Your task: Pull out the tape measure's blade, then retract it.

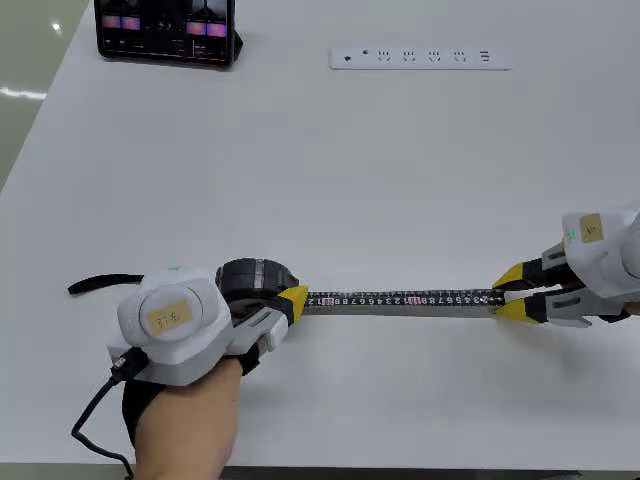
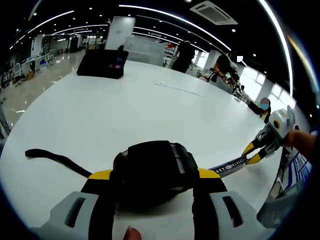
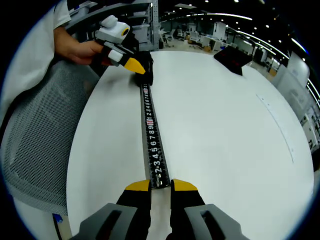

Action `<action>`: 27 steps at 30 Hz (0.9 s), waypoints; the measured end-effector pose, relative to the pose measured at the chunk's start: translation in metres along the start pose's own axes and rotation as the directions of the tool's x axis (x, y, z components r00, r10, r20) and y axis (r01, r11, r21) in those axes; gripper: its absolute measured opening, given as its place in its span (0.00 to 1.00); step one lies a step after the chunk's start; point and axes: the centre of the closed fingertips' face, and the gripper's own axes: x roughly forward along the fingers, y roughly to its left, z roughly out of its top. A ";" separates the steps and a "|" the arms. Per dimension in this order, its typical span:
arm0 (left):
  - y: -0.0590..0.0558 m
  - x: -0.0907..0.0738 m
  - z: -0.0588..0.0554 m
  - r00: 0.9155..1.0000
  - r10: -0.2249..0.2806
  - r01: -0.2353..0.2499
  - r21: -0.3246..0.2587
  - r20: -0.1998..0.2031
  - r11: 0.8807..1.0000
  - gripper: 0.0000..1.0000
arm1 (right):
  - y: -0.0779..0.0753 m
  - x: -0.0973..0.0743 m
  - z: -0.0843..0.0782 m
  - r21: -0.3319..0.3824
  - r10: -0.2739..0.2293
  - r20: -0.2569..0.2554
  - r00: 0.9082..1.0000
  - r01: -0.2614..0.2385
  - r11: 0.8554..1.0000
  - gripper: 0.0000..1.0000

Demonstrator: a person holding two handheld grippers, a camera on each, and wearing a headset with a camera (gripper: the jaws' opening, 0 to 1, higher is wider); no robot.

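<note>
Pulling step looks finished: blade (image 1: 400,299) stretched across lower centre, over tabletop (image 1: 350,170). Left gripper (image 1: 268,298) fingers (image 2: 102,176) clamped on tape measure case (image 1: 255,278), lower left; right gripper (image 1: 512,293) fingers (image 3: 137,186) clamped on blade end. Next probably: guided slow retraction.

Bright, even overhead light. White worktop (image 1: 400,160) almost washed out in head view. Shadows soft, short; a faint one under the blade (image 1: 400,299). Glare spots on floor (image 1: 25,60), upper left. Gripper views: heavy fisheye bend at edges, ceiling light strips (image 3: 227,16) curve. Dark tape measure (image 2: 152,170) body, little detail. Far room soft; blade numerals sharp in right gripper view.
</note>
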 end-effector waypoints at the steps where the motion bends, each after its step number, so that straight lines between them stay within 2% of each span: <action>1: 0.000 0.000 0.000 1.000 -0.001 0.001 0.000 0.000 1.000 0.58 | 0.000 0.001 0.002 -0.001 0.003 0.002 1.000 -0.003 1.000 0.10; 13: 0.000 0.000 0.000 1.000 -0.006 0.006 -0.006 0.000 1.000 0.58 | 0.003 0.015 0.024 -0.018 0.028 0.031 0.999 -0.027 0.999 0.10; 27: -0.002 -0.001 -0.001 1.000 -0.011 0.011 -0.015 0.002 1.000 0.58 | 0.007 0.029 0.039 -0.018 0.048 0.057 0.997 -0.047 0.999 0.10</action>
